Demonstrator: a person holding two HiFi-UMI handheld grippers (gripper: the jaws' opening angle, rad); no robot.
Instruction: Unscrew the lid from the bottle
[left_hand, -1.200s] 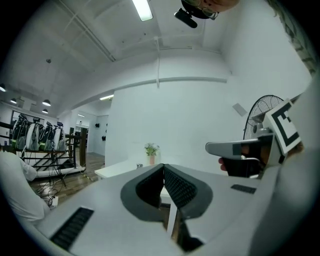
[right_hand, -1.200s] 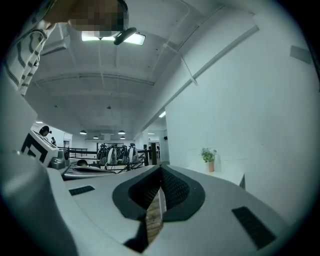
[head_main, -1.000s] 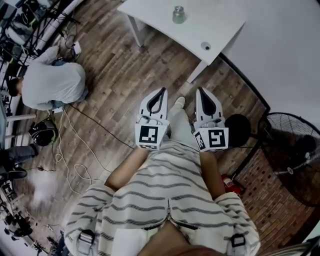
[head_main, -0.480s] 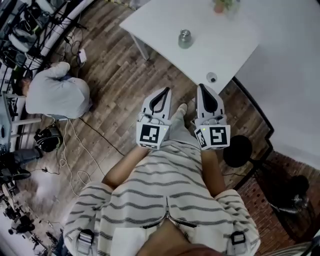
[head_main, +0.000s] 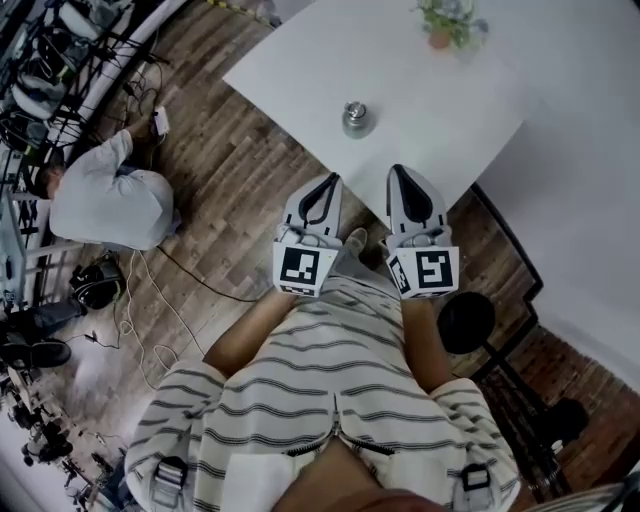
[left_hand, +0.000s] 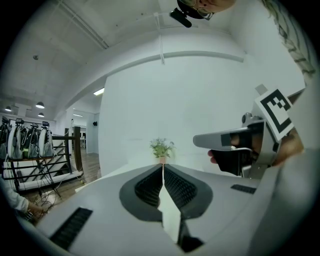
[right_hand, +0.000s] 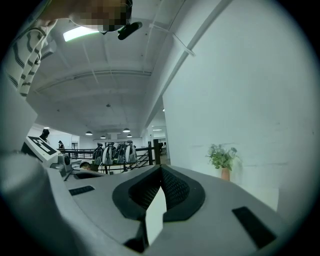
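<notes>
Judging from the layout, the step in hand is the reach to the bottle (head_main: 356, 124), and nothing is gripped yet. Left gripper (head_main: 325, 183): jaws pressed together, empty. Right gripper (head_main: 397, 172): same, pressed together, empty. Both sit close to the person's torso, by the near edge of the white table (head_main: 290, 70).

The bottle stands upright on the table, ahead of both grippers and roughly between their lines, well apart from the tips. Its lid (head_main: 355, 108) is on top, too small for detail. Neither gripper view shows the bottle, only the potted plant (left_hand: 161, 148) farther ahead.

To do it well:
- Spread both jaws before arriving.
- Clamp the bottle body low with one gripper.
- Pinch the lid squarely from above with the other, then turn.

The bottle looks short and would probably tip if gripped off-centre.
</notes>
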